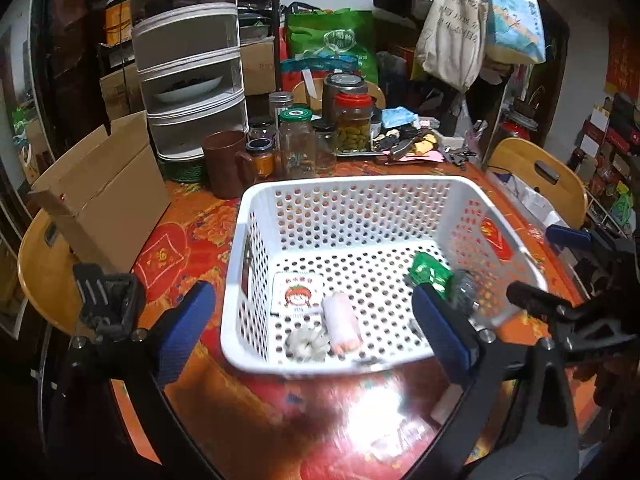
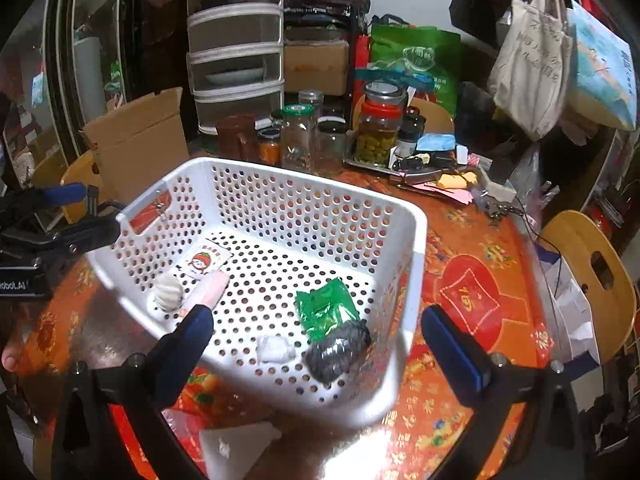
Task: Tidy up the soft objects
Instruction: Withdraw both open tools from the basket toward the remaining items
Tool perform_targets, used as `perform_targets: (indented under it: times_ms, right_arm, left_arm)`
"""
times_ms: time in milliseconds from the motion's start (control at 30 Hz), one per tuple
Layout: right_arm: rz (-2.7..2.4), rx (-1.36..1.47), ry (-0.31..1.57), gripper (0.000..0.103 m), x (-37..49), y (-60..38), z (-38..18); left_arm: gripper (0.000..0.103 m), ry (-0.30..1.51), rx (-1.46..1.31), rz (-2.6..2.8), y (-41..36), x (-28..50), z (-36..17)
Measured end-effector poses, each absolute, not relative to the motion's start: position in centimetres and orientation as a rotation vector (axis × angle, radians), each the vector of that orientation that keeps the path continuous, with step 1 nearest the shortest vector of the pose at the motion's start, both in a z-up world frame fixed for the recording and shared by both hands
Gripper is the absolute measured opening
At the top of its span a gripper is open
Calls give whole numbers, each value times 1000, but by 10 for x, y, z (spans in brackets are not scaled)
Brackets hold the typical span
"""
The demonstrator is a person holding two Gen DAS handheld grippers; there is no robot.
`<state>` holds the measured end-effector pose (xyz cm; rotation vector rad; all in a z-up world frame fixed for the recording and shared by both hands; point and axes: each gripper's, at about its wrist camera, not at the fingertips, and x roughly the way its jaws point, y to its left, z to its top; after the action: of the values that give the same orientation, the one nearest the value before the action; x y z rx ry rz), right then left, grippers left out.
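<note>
Both grippers' fingers wide, empty, white basket [image 2: 412, 216] of soft items between them.

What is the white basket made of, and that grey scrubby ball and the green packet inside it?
The white basket looks like smooth moulded plastic: glossy walls with neat round holes. The grey scrubby ball seems to be coiled metal wire, since its tangled strands glint. The green packet looks like shiny plastic or foil film, crinkled and reflective.
</note>
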<state>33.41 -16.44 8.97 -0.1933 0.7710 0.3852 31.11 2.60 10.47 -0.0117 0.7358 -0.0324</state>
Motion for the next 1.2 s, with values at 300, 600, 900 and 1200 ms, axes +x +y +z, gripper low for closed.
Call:
perform_targets:
  times_ms: [300, 600, 900, 1200]
  right_arm:
    - [393, -177, 739, 103, 284, -188, 93]
    - [399, -118, 748, 103, 219, -222, 55]
    - [384, -66, 779, 103, 165, -232, -10]
    - [431, -31, 778, 103, 160, -225, -26]
  left_arm:
    - [98, 698, 34, -55, 15, 225, 101]
    - [98, 748, -24, -105, -2, 155, 41]
    - [98, 773, -67, -102, -7, 132, -13]
    - [98, 855, -48, -116, -23, 185, -48]
